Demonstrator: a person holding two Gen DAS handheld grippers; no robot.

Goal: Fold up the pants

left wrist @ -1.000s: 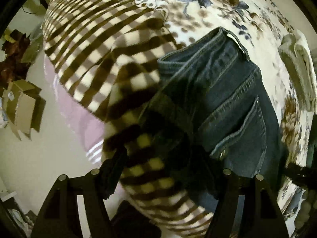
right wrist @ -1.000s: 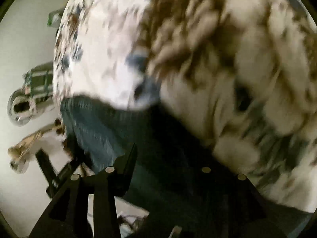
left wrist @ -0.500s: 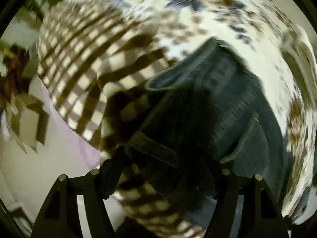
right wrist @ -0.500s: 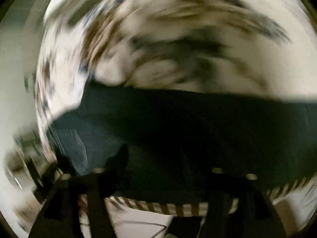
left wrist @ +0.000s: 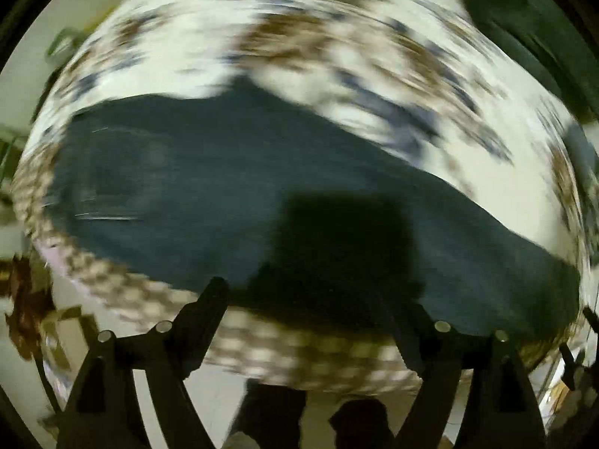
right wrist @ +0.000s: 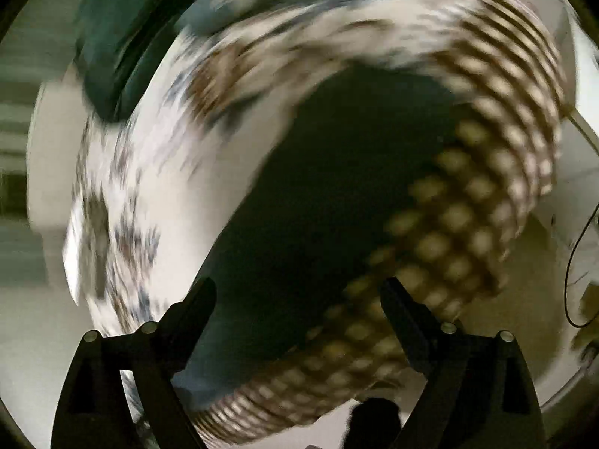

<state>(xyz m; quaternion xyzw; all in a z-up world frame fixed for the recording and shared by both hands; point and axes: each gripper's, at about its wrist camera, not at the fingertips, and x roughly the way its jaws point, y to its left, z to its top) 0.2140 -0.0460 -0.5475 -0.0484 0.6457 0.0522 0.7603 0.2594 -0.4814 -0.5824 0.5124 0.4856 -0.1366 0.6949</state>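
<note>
Dark blue jeans (left wrist: 232, 187) lie stretched out across a floral bedspread (left wrist: 337, 30), reaching from left to right; the picture is smeared by motion. My left gripper (left wrist: 310, 299) hangs over their near edge with its jaws opening and nothing between them; its shadow falls on the denim. In the right wrist view the jeans (right wrist: 337, 187) run diagonally, with the bedspread (right wrist: 149, 187) to their left. My right gripper (right wrist: 297, 292) is above them, jaws opening, with no cloth pinched.
A brown-and-cream checked blanket (left wrist: 299, 355) covers the bed's near edge and shows again as the blanket (right wrist: 468, 224) right of the jeans. A dark green shape (right wrist: 112, 37) sits beyond the bed. Pale floor (left wrist: 224, 404), boxes (left wrist: 63, 333) and a cable (right wrist: 569, 262) surround it.
Both grippers have swept sideways and rolled. The left one has left the waistband and pocket and now looks over the jeans' length. The right jaws stand wider apart.
</note>
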